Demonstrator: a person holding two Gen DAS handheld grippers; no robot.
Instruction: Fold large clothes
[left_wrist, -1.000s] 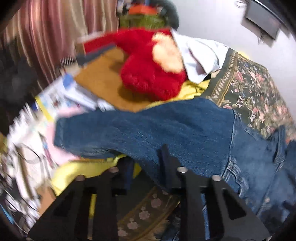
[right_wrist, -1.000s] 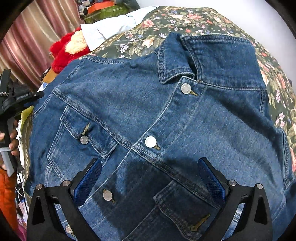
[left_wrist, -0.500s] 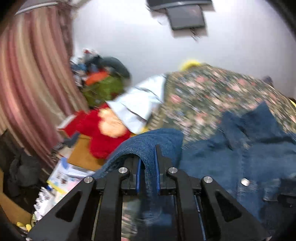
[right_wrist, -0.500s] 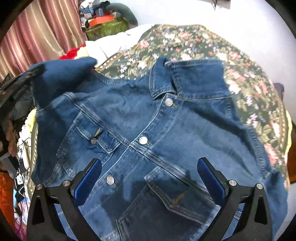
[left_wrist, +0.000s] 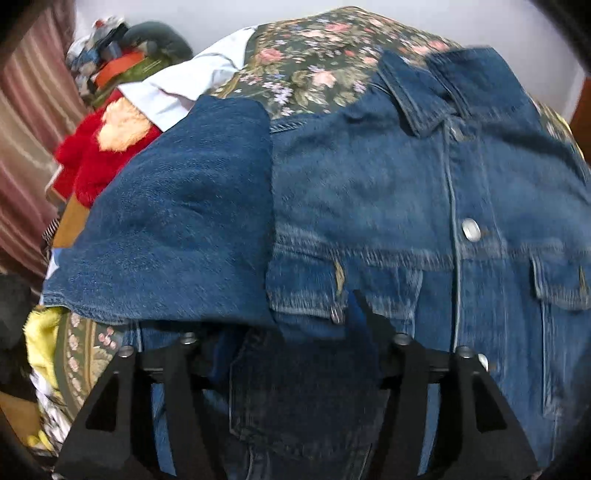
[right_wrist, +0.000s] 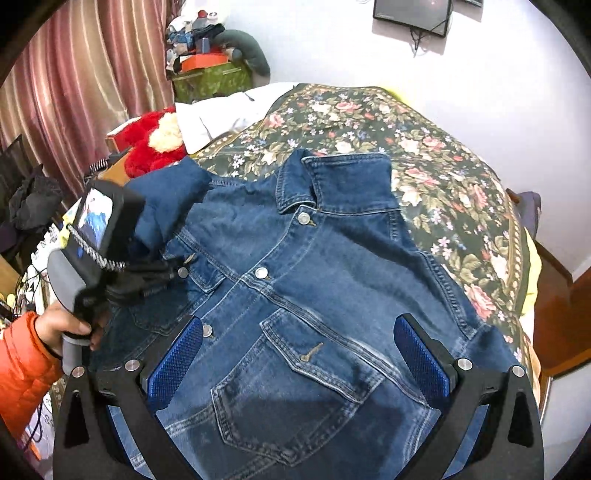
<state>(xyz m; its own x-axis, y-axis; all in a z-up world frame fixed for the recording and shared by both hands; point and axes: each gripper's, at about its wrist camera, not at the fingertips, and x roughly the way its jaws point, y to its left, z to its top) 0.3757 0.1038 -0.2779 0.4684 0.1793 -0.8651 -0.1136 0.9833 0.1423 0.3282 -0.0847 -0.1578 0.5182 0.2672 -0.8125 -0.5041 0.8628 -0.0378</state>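
Now the left gripper (left_wrist: 291, 332), previously pinching the blue denim jacket's (right_wrist: 314, 295) sleeve (left_wrist: 177, 229), gapes wide at nine o'clock; right gripper (right_wrist: 299, 354) unchanged, wide.

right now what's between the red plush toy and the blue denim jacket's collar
In the right wrist view, the folded-over denim sleeve and floral bedspread lie between the red plush toy and collar.
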